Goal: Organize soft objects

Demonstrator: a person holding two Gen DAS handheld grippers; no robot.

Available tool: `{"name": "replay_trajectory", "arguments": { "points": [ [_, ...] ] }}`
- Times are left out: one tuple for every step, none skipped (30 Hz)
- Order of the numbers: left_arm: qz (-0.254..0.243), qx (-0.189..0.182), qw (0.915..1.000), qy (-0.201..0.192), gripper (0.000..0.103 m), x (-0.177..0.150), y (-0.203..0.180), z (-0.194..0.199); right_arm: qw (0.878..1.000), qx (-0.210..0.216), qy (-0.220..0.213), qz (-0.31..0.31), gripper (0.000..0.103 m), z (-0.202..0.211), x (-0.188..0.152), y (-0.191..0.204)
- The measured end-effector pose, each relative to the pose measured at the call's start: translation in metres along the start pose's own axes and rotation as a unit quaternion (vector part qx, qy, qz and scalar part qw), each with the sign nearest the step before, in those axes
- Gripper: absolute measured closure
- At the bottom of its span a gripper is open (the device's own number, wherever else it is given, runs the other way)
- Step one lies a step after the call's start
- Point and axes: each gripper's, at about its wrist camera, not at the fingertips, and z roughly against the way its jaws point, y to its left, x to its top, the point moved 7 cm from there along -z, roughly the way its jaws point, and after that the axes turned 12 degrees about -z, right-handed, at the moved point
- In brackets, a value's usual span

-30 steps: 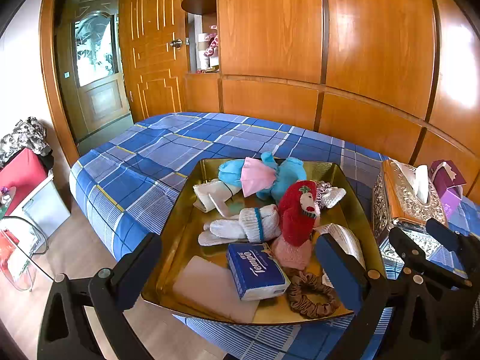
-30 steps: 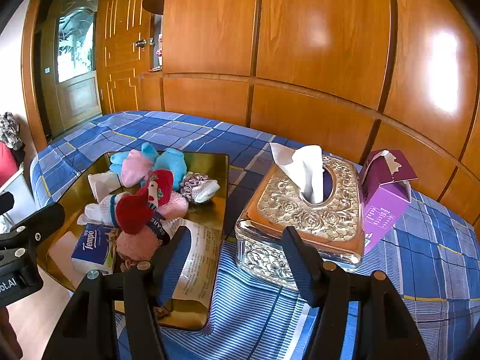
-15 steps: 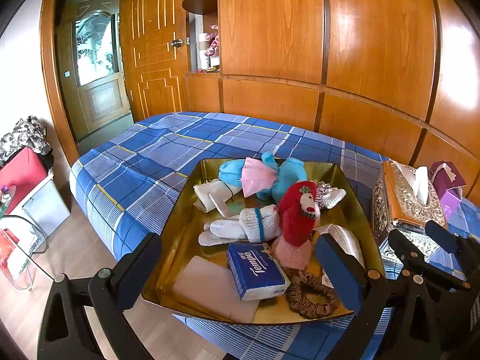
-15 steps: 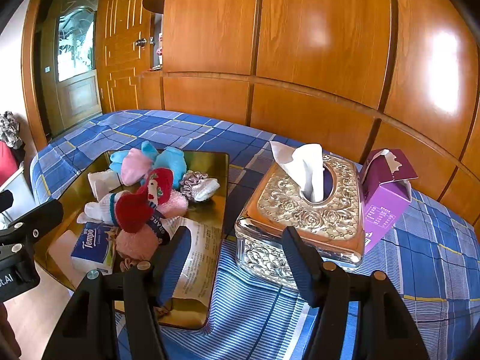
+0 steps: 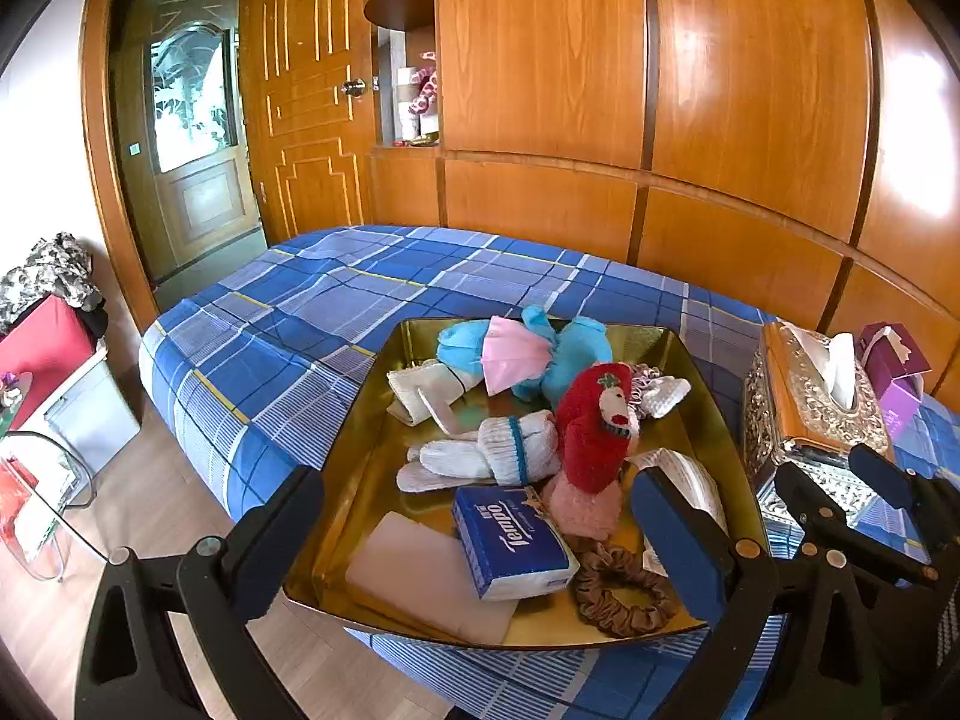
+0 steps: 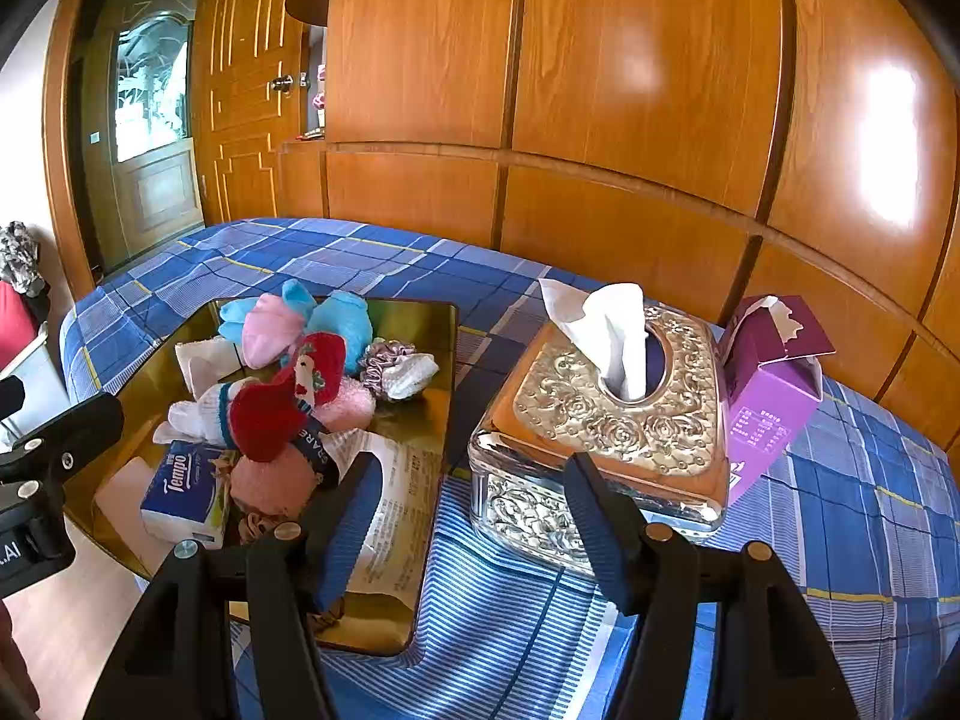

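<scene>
A gold tray (image 5: 360,450) (image 6: 429,324) sits on the blue plaid bed and holds several soft things: a red sock (image 5: 591,426) (image 6: 270,414), white socks (image 5: 480,456), blue socks with a pink one (image 5: 516,348) (image 6: 282,324), a brown scrunchie (image 5: 621,591), a Tempo tissue pack (image 5: 510,540) (image 6: 186,483) and a pink pad (image 5: 426,576). My left gripper (image 5: 474,528) is open and empty, hovering over the tray's near edge. My right gripper (image 6: 471,516) is open and empty, between the tray and the tissue box.
An ornate gold tissue box (image 6: 612,414) (image 5: 810,402) stands right of the tray, with a purple carton (image 6: 771,384) beyond it. Wood wardrobe panels back the bed. The bed's near edge drops to the floor, where a red box (image 5: 36,348) stands at left.
</scene>
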Motion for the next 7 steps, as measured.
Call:
{"name": "replay_trajectory", "arguments": {
  "points": [
    [0.001, 0.002, 1.0000, -0.002, 0.000, -0.0001, 0.0003, 0.0010, 1.000, 0.000, 0.000, 0.000, 0.039, 0.0000, 0.0002, 0.0000],
    [0.001, 0.004, 1.0000, -0.005, 0.000, 0.0000, 0.0006, 0.0023, 1.000, 0.000, -0.001, 0.000, 0.039, 0.0001, 0.0002, -0.0001],
    [0.000, 0.007, 0.9999, -0.009, 0.000, 0.0004, 0.0005, 0.0034, 1.000, 0.000, -0.001, 0.000, 0.039, 0.0001, 0.0002, -0.0002],
    [0.000, 0.008, 0.9999, -0.010, 0.000, 0.0007, 0.0005, 0.0040, 1.000, 0.000, -0.001, 0.000, 0.039, 0.0003, 0.0001, -0.0003],
    [0.001, 0.006, 0.9999, -0.011, 0.000, 0.0009, 0.0000, 0.0042, 1.000, 0.000, -0.001, 0.000, 0.039, 0.0004, 0.0004, -0.0007],
    [0.002, 0.006, 0.9999, -0.011, 0.000, 0.0007, 0.0005, 0.0050, 1.000, 0.001, -0.003, -0.001, 0.039, 0.0012, 0.0003, -0.0009],
    [0.000, 0.007, 0.9999, -0.014, 0.000, 0.0014, 0.0001, 0.0059, 1.000, 0.000, -0.005, -0.001, 0.039, 0.0018, 0.0015, -0.0017]
  ]
}}
